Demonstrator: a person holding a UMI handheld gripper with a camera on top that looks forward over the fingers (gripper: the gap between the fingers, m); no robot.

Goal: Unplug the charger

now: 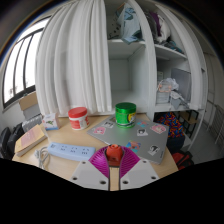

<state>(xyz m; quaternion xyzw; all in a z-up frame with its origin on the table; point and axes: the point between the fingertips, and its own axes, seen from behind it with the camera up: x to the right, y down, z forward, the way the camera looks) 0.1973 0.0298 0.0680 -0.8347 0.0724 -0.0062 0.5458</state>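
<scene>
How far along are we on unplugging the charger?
Approach done: a small red object sits between the fingers of the gripper, right of the white power strip. Whether it is gripped or plugged in, I cannot tell. The pull seems still to come.

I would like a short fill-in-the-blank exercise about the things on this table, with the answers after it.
1. The lid of the green round container is coloured ____.
2. The white round container with the red lid stands to the ____ of the green one.
3. The long white power strip lies on the wooden ____.
4. The small red object sits between the gripper fingers' ____ pads.

Answers: green; left; table; pink
</scene>
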